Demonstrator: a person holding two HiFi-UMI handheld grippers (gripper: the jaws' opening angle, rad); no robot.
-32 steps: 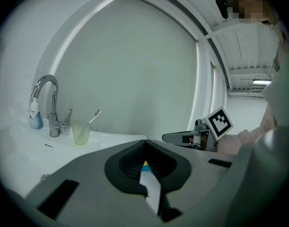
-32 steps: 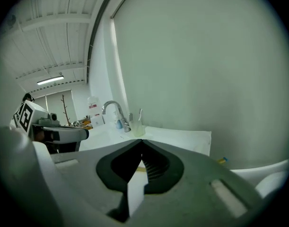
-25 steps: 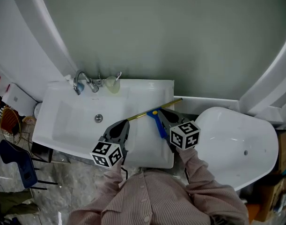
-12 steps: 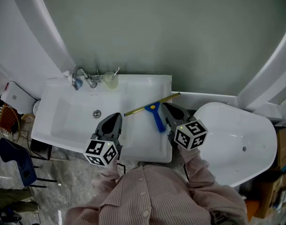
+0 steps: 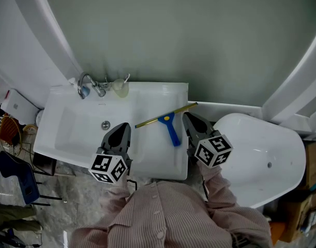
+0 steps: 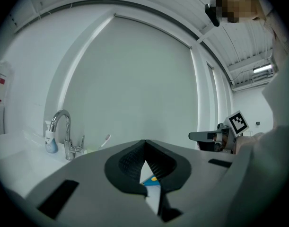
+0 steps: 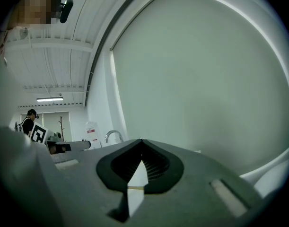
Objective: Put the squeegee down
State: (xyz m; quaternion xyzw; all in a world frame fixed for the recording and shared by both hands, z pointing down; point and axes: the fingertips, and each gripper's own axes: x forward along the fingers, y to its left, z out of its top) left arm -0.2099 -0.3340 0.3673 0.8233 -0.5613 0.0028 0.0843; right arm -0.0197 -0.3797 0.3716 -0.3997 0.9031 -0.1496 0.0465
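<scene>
Both my claws are pressed together with nothing pinched in them. My left claw hovers over the near edge of the sink bowl, and my right claw hangs at the right-hand edge of the white surface, level with the squeegee's handle. The squeegee lies flat on that surface, right of the bowl, between the two claws and touching neither. Its blue handle points toward me and its brass-coloured blade runs slantwise toward the back right corner.

The bowl shows only its drain. Behind it the chrome tap stands at the back edge, with a small bottle with a blue base just to its left and a pale cup to its right; a toothbrush leans out of the cup. To my right is a white bathtub, and its drain is all I can see inside.

Left of the sink, on the floor, are a dark chair and a wire basket; I cannot tell what the basket holds. The grey-green wall rises straight behind sink and tub.
</scene>
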